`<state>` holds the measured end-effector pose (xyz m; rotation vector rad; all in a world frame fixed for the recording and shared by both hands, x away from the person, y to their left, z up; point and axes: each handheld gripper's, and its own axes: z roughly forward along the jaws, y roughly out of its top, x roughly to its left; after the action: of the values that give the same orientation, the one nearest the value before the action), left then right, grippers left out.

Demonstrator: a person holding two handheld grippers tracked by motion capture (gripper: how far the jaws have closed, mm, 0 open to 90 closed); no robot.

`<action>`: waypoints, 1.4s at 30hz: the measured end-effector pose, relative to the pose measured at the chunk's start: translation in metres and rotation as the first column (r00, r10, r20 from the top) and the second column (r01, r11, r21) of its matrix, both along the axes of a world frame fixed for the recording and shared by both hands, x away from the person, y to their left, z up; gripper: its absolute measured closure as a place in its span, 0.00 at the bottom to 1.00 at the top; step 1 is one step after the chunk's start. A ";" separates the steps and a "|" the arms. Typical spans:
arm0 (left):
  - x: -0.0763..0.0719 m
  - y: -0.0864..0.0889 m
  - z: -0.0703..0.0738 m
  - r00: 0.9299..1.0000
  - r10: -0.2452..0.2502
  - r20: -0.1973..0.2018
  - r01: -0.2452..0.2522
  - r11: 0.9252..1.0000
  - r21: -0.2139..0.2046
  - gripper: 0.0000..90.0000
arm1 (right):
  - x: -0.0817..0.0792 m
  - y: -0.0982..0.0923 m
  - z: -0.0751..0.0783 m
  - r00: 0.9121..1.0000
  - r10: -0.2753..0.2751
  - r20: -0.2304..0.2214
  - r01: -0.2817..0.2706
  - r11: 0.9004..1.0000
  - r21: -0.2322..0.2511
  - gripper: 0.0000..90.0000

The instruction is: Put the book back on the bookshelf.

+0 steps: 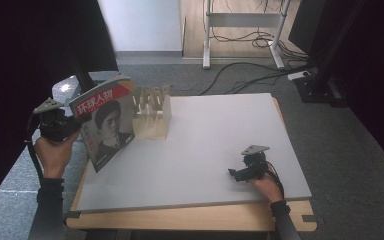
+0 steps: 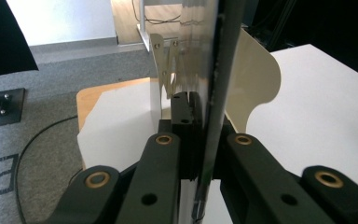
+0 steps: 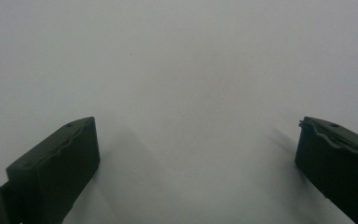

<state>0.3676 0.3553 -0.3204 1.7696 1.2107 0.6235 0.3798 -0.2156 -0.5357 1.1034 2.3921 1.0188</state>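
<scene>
From above, my left tongs [image 1: 72, 125] hold a magazine [image 1: 105, 122] upright at the desk's [image 1: 205, 150] left edge, just beside the wooden rack [image 1: 152, 112], not yet slotted in. Along the left tongs, the jaws pinch the magazine's edge [image 2: 214, 93]. My right tongs [image 3: 196, 158] rest spread over bare desk.

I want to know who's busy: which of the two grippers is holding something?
The left gripper is: its jaws pinch the magazine upright. The right gripper rests open on the table.
</scene>
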 end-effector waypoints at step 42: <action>0.064 -0.033 -0.007 0.991 -0.040 -0.128 0.053 0.994 0.094 0.96 | 0.000 0.000 0.000 1.000 0.002 0.003 -0.002 1.000 -0.001 0.00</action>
<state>0.4320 0.3219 -0.3275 1.9377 1.2381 0.5588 0.3798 -0.2155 -0.5358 1.0985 2.3920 1.0186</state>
